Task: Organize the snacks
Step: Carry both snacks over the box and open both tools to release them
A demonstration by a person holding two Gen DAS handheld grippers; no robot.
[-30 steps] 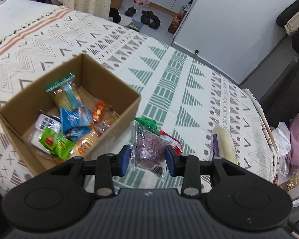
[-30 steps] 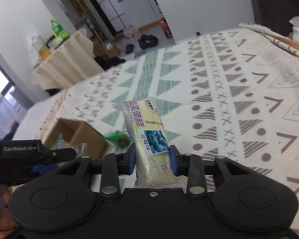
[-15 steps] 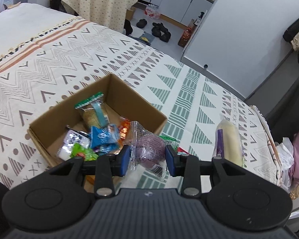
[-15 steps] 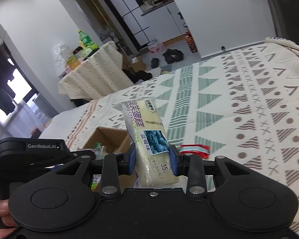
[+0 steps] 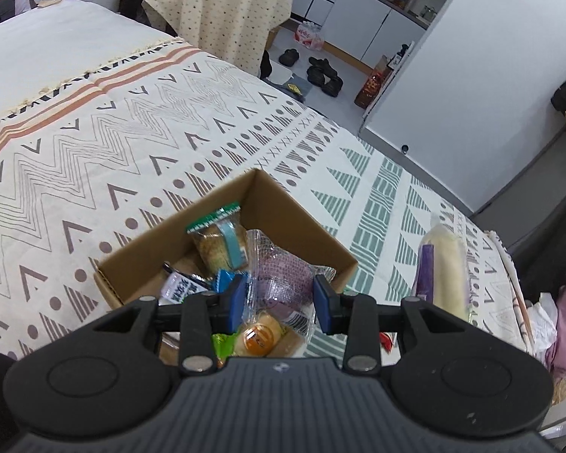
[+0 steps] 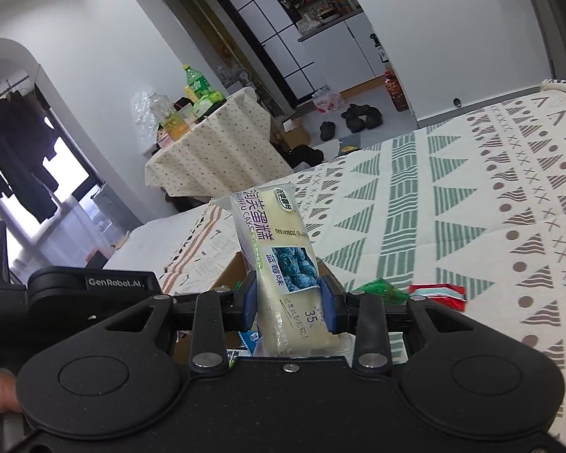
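Left gripper (image 5: 279,298) body blocks the near side of the cardboard box (image 5: 298,219), so the snacks under it only peek out: a bit of green wrapper (image 5: 222,341) and an orange-capped thing (image 5: 259,338) I can't identify. From the right gripper (image 6: 288,304), the box is almost entirely behind the blueberry cake pack (image 6: 279,264) and the fingers. The small print on that pack is too blurry to read. The red packet (image 6: 437,293) off to its right is partly hidden too.
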